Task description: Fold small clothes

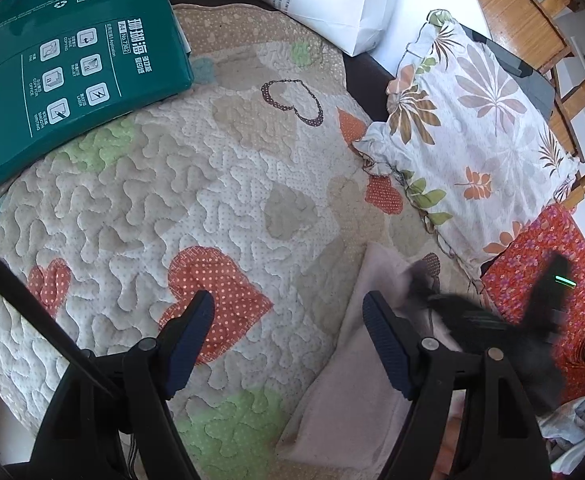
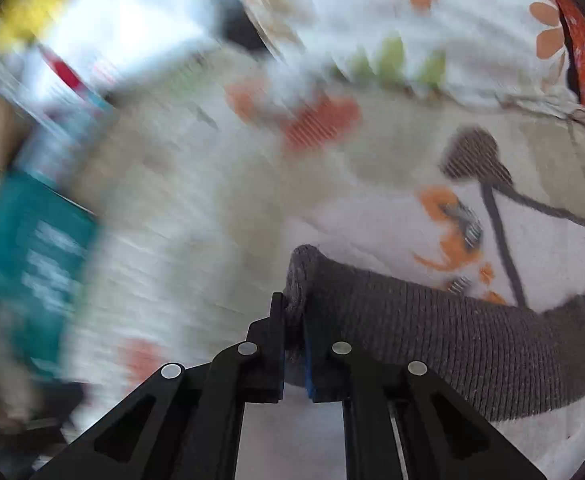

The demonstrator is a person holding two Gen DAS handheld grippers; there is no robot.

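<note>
Your right gripper [image 2: 293, 344] is pinching the grey ribbed band [image 2: 432, 344] of a small pale garment [image 1: 356, 364] lying on the heart-patterned quilt [image 1: 140, 200], while your left gripper [image 1: 288, 316] is hovering wide apart, holding nothing, above it.

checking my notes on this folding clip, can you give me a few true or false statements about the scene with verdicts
1. The right gripper has its jaws closed on the grey ribbed band of a small garment. True.
2. The left gripper is clamped on the pale pink cloth. False: its jaws stand open with nothing between them, over the quilted mat.
3. A green paper pack lies at the mat's far left. True.
4. The floral pillow sits on top of the green pack. False: it lies apart, on the opposite side of the mat.
5. The right wrist view is sharp throughout. False: its left half is motion-blurred.
</note>
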